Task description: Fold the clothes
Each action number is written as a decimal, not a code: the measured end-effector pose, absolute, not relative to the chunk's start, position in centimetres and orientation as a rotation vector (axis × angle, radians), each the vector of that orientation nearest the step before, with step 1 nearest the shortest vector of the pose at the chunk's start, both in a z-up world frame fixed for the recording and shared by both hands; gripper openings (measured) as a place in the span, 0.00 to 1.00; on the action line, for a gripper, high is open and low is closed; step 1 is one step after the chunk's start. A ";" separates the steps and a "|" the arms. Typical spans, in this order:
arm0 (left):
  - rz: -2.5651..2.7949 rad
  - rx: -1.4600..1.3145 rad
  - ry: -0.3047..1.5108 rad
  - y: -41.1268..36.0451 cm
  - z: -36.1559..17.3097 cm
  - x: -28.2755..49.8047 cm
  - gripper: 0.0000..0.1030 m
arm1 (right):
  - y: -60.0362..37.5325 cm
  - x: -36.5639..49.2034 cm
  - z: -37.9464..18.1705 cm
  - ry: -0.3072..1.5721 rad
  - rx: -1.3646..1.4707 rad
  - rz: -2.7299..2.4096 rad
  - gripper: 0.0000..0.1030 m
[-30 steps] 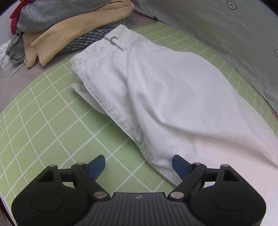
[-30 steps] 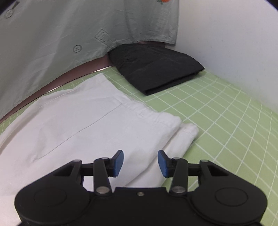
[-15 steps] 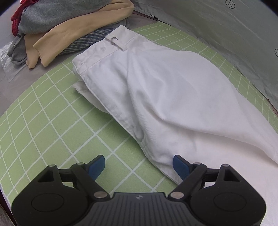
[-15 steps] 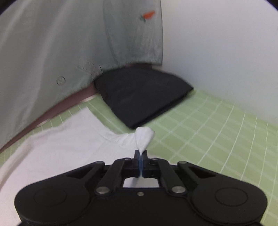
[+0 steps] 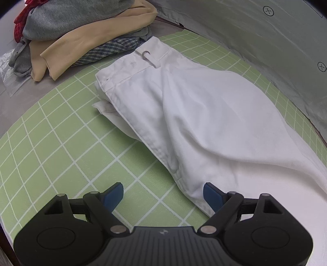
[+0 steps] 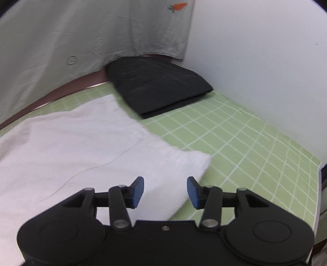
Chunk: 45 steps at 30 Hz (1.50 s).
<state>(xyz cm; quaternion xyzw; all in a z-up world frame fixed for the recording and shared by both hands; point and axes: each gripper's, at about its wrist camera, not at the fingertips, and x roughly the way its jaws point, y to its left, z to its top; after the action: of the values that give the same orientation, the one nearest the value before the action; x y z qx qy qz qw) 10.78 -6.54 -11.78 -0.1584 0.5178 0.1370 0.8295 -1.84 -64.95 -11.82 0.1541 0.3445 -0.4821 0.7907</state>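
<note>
Lengthwise, white trousers (image 5: 204, 114) lie halved on the green mat (image 5: 61, 147); left gripper (image 5: 163, 194) and right gripper (image 6: 165, 190) hover spread, bracketing opposite ends, seemingly ready to pinch.

You won't find any words or numbers to read here. The grey cloth (image 5: 255, 30) at the back has small printed circles with a cross inside (image 5: 268, 10), and in the right view it shows a little orange carrot picture (image 6: 177, 6). The left gripper (image 5: 163, 193) has a tiny logo mark (image 5: 163, 232), too small to read.
</note>
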 end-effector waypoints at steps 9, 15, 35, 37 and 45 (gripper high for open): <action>0.218 -0.297 1.095 -5.3 -10.6 7.6 0.83 | -50.7 2.8 -11.4 0.767 0.375 -0.643 0.60; 0.166 -0.262 1.102 -3.1 -10.3 5.3 0.83 | -43.0 3.6 -11.8 0.776 0.388 -0.512 0.62; 0.044 -0.209 1.094 3.7 -10.9 6.0 0.84 | -34.8 3.7 -9.2 0.645 0.576 -0.521 0.05; 0.057 -0.246 1.103 4.5 -11.1 6.4 0.83 | -34.6 3.8 -10.3 0.709 0.518 -0.524 0.05; 0.064 -0.318 1.078 5.5 -11.2 7.3 0.88 | -33.9 4.1 -12.0 0.831 0.409 -0.574 0.66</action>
<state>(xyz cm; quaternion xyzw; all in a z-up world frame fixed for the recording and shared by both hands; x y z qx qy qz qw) 7.34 5.51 -11.25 -0.1505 0.5111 0.0303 0.8457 4.12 -33.88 -12.01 0.1946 0.3955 -0.2728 0.8552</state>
